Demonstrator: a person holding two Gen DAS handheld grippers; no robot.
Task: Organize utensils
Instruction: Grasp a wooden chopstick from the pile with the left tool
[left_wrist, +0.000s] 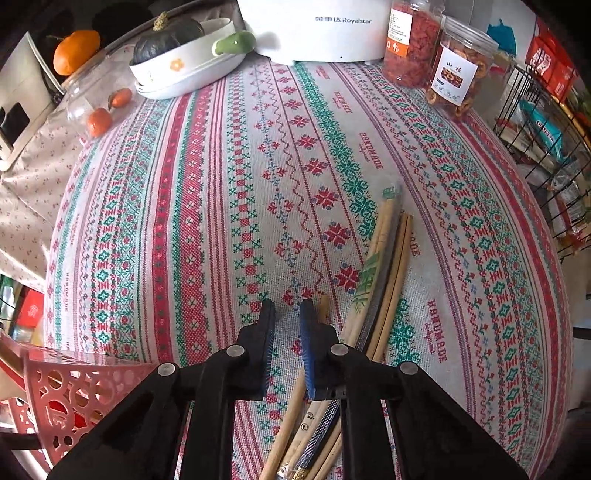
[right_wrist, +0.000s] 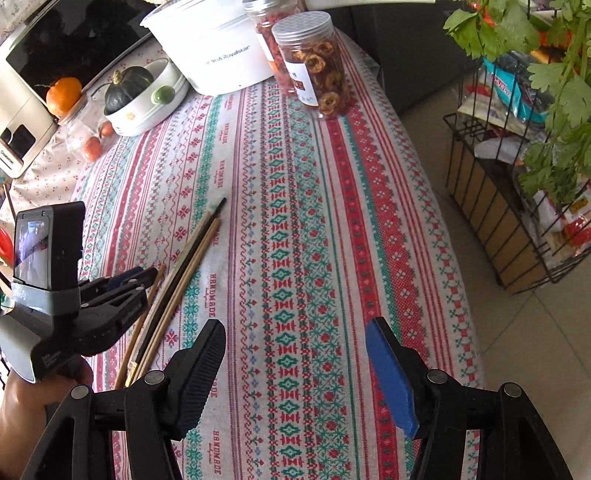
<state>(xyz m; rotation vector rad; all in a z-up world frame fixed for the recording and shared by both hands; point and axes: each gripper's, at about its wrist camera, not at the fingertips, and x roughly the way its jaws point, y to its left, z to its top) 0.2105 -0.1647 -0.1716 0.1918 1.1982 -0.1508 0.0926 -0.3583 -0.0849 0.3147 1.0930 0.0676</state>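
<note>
task status: early. the chopsticks lie loose in a rough bundle on the table, not yet gathered. the left gripper has its fingers narrowly apart, gripping nothing; 1 chopstick runs beneath the gap, the others just right of them. the right gripper is spread wide and empty; the bundle lies left of its fingers. sticks: pale wood, dark, some sleeved in printed wrappers.

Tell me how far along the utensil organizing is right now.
Early stage, by the look of it. The chopsticks lie gathered in one loose bundle on the tablecloth, some in wrappers. The left gripper is nearly closed over the bundle's near end, holding nothing between its pads. The right gripper hangs wide open and empty over bare cloth. No holder or tray is visible, so lifting and placing remain.
</note>
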